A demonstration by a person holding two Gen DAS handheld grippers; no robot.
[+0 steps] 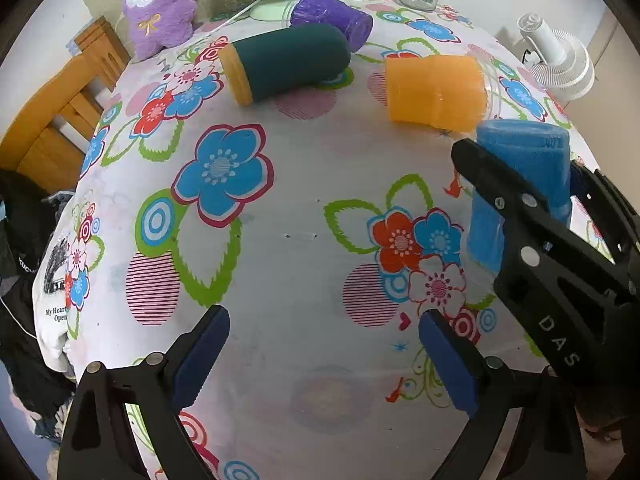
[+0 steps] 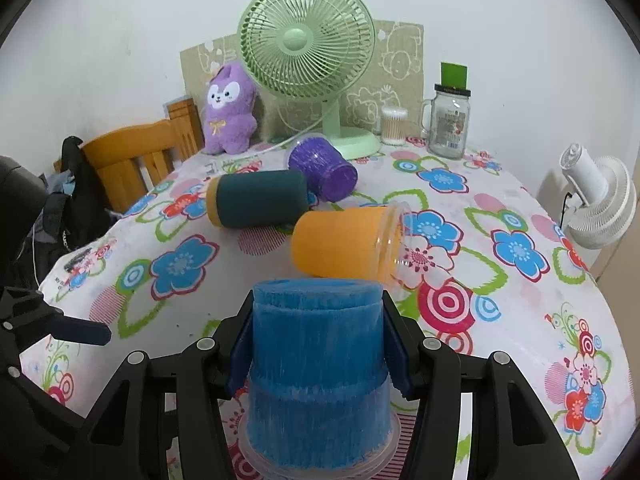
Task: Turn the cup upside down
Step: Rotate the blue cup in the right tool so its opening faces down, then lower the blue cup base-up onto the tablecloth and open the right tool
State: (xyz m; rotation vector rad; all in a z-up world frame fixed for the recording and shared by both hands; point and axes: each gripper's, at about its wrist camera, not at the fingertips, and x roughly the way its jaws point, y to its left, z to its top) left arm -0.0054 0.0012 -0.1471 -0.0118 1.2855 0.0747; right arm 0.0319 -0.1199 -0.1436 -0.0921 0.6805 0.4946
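One blue cup looks flipped, rim down on tablecloth, right gripper pinching it. Left gripper spread, empty. 3 cups lying sideways, not yet flipped.

Fuzzy blue cup on printed cloth tablecloth

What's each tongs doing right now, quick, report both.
Left tongs: open, holding nothing.
Right tongs: shut on the blue cup, rim down.

Open cloth before the left hand-held gripper — orange cup and teal cup block beyond.
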